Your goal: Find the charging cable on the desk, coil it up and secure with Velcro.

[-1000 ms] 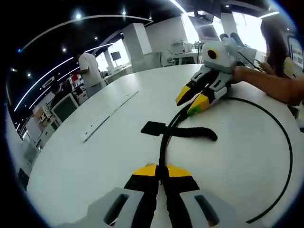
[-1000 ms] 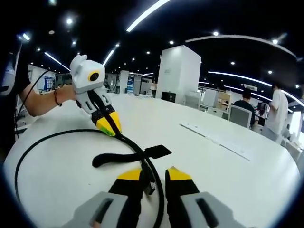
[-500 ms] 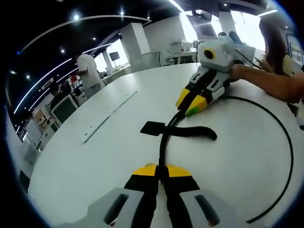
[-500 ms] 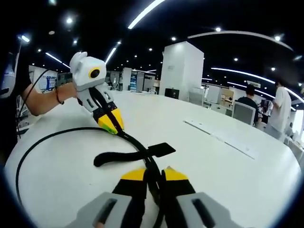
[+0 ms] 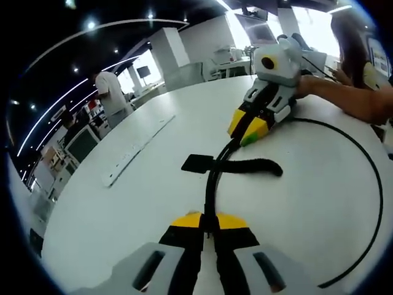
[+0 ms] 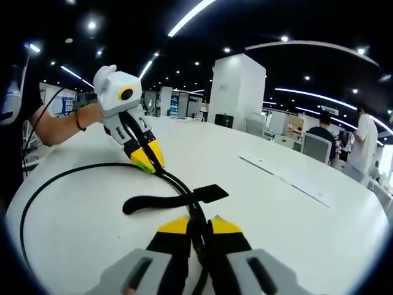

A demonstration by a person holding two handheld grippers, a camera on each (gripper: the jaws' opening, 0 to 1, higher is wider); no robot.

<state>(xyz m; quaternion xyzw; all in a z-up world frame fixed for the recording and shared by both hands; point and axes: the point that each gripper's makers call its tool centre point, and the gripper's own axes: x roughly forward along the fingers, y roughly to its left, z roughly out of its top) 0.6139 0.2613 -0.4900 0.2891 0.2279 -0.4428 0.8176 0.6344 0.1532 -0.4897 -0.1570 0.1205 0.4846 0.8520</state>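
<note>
Two hand-held grippers we see on the white worktop (image 5: 123, 209): left hand-held gripper (image 5: 203, 222) and right hand-held gripper (image 6: 198, 225) each clamped on the black charging cable (image 5: 212, 178), looped across it; Velcro strap (image 5: 245, 166) lies crosswise.

left gripper (image 5: 207, 222) pinches the black cable (image 5: 212, 184) on the white table (image 5: 123, 209); right gripper (image 5: 249, 126) grips it beyond the velcro strap (image 5: 245, 166).
</note>
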